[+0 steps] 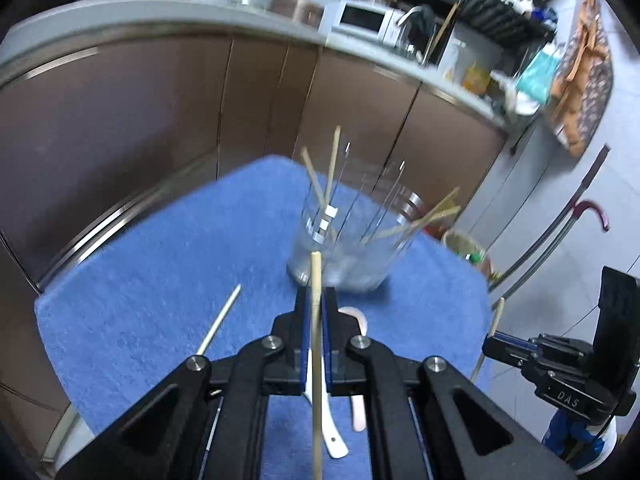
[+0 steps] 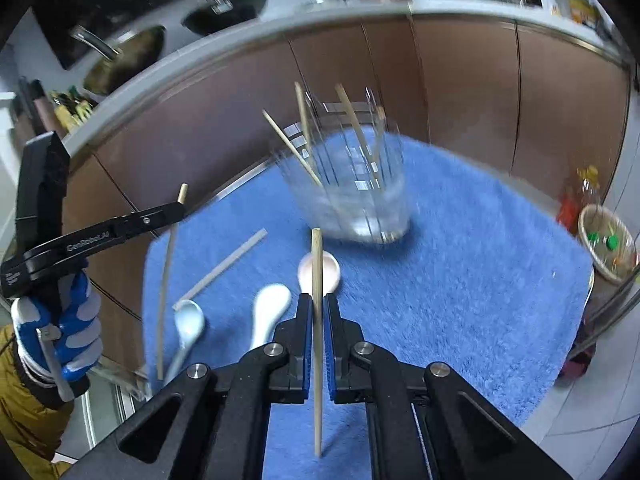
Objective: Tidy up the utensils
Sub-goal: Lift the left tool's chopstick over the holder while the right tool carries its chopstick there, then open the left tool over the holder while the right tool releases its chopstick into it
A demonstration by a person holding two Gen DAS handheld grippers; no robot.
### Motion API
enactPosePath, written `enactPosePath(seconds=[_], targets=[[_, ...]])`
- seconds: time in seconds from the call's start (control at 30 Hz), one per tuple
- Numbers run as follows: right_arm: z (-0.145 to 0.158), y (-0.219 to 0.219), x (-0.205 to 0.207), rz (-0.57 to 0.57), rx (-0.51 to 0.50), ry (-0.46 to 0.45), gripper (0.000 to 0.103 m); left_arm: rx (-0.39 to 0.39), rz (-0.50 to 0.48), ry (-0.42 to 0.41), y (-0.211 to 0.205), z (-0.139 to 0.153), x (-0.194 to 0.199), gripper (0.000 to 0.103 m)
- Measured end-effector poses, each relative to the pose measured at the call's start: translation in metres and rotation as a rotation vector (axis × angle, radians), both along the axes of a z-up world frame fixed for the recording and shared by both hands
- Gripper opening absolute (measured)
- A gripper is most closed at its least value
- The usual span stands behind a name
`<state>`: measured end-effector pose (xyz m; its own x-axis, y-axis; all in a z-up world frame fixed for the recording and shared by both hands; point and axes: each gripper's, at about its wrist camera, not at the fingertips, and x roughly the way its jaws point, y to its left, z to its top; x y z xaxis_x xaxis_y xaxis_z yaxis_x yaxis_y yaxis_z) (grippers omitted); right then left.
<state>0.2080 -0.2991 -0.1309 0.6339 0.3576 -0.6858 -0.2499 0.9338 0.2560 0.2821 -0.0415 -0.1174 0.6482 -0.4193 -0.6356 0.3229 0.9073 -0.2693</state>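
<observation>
In the left wrist view we see our left gripper [image 1: 316,312] clamped on a bamboo chopstick [image 1: 317,360], which runs straight up between the blue pads with its tip just short of the clear glass cup [image 1: 348,248]. The cup stands near the far right edge of the blue towel [image 1: 140,280] covering the worktop, and several chopsticks already lean inside it, fanning left and right. A loose chopstick [image 1: 220,320] lies on the towel toward its left side, and a white spoon [image 1: 334,436] and a pink spoon [image 1: 358,412] lie beneath the gripper, partly hidden by it. At the right edge of the view the right gripper [image 1: 494,344] holds another chopstick [image 1: 494,320] beyond the towel's right edge. In the right wrist view our right gripper [image 2: 317,320] is closed on a bamboo chopstick [image 2: 317,340] standing upright between its pads, pointed at the glass cup [image 2: 356,200] near the towel's [image 2: 480,280] far edge. A pink spoon [image 2: 330,270], a white spoon [image 2: 270,308] and a pale blue spoon [image 2: 188,324] lie on the near left part of the towel, with a grey chopstick [image 2: 228,264] lying beside them. At left, the left gripper [image 2: 176,210] in a gloved hand [image 2: 68,328] grips a chopstick [image 2: 166,280] that hangs over the towel's left edge
</observation>
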Motion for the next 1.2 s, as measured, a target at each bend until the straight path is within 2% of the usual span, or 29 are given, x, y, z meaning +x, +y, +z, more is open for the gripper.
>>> enactPosePath(seconds=[0.2, 0.33, 0.43, 0.6, 0.73, 0.87, 1.03, 1.13, 1.2], targets=[[0.047, 0.005, -0.002, 0.023, 0.028, -0.122, 0.006, -0.028, -0.002, -0.115, -0.004, 0.046, 0.002, 0.004], [0.086, 0.006, 0.006, 0.015, 0.046, -0.228, 0.006, -0.079, 0.016, -0.22, -0.008, 0.088, 0.012, 0.004], [0.119, 0.006, 0.022, -0.007, 0.074, -0.341, 0.006, -0.126, 0.043, -0.298, -0.015, 0.114, 0.026, 0.004], [0.15, 0.011, 0.057, -0.066, 0.08, -0.5, 0.006, -0.187, 0.115, -0.428, -0.034, 0.14, 0.057, 0.004], [0.145, 0.011, 0.092, -0.125, 0.048, -0.544, 0.006, -0.163, 0.17, -0.486, -0.052, 0.133, 0.083, 0.004], [0.126, 0.009, 0.122, -0.166, 0.022, -0.554, 0.006, -0.158, 0.217, -0.497, -0.064, 0.112, 0.11, 0.004], [0.089, 0.004, 0.147, -0.195, -0.006, -0.531, 0.006, -0.135, 0.263, -0.529, -0.076, 0.074, 0.13, 0.005], [0.064, 0.002, 0.155, -0.193, 0.001, -0.494, 0.007, -0.144, 0.251, -0.507, -0.08, 0.049, 0.138, 0.006], [0.051, 0.002, 0.156, -0.192, -0.013, -0.471, 0.007, -0.105, 0.245, -0.512, -0.082, 0.038, 0.138, 0.007]])
